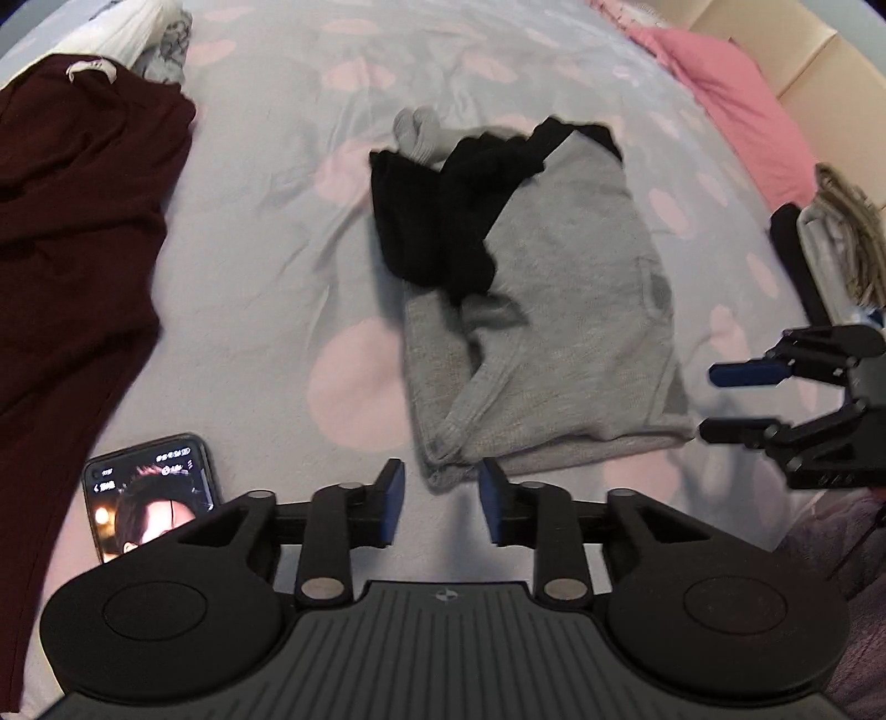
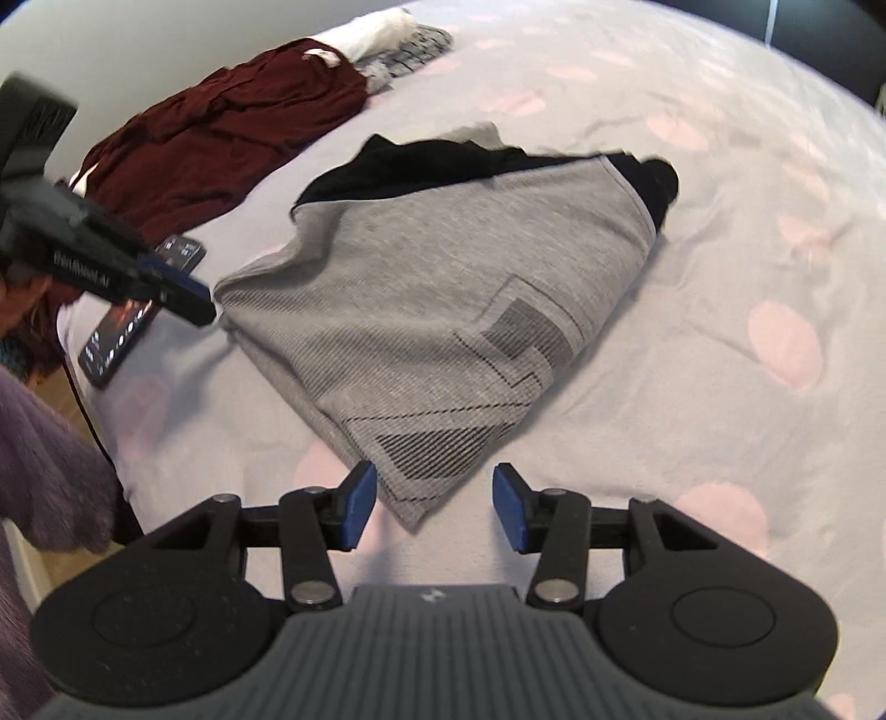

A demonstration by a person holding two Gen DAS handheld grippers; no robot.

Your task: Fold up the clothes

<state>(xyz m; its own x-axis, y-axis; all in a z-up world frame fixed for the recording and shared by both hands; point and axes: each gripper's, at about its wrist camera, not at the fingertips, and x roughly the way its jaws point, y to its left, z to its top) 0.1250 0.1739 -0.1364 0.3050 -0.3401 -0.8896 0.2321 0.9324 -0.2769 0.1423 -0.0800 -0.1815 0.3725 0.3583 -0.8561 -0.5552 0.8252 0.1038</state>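
A grey top with black sleeves (image 1: 559,310) lies partly folded on the bed, sleeves bunched over its far left part; it also shows in the right wrist view (image 2: 443,288), with a dark printed pattern on its near corner. My left gripper (image 1: 442,498) is open and empty, just short of the garment's near left hem corner. My right gripper (image 2: 434,507) is open and empty, its fingers on either side of the near right corner without touching. The right gripper also shows in the left wrist view (image 1: 720,401), and the left gripper shows at the left of the right wrist view (image 2: 188,296).
A dark red garment (image 1: 72,249) lies spread at the left, with white and patterned clothes (image 1: 149,33) behind it. A phone (image 1: 147,493) with its screen lit lies by the left gripper. A pink pillow (image 1: 736,105) is at the far right. The bedsheet (image 1: 266,232) is lilac with pink dots.
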